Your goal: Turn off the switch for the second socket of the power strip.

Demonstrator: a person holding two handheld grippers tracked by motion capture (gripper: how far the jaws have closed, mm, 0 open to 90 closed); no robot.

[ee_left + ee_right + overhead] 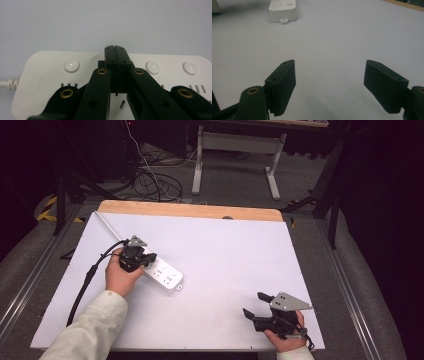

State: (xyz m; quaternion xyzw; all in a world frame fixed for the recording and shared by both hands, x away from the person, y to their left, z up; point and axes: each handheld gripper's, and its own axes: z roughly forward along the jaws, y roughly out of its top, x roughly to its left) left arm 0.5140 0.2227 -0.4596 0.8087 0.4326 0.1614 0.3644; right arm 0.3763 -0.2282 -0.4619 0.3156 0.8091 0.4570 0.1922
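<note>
**Closed fingers over a power strip button, a few ways this slips**

The white power strip (163, 276) lies flat on the white counter (225, 255), left of the middle, with its cord running off toward the far left edge. The left gripper (115, 48) has its fingers pressed flat together with nothing between them, and the tip sits over the strip's top face, between two of the round switch buttons (71, 65). I can't tell if the tip is actually touching the plastic.

My guess is it's meant to poke a button with that closed tip. The risks I see:

- The tip is lined up between buttons, so a push from here could land on bare casing and do nothing.
- Nothing pins the strip down. An angled push could skid it across the smooth counter.
- The tip could slide off a domed button into a socket slot.

The right gripper (256, 306) rests near the front right corner with its fingers spread wide and empty, well apart from the strip, so it isn't bracing anything.
</note>
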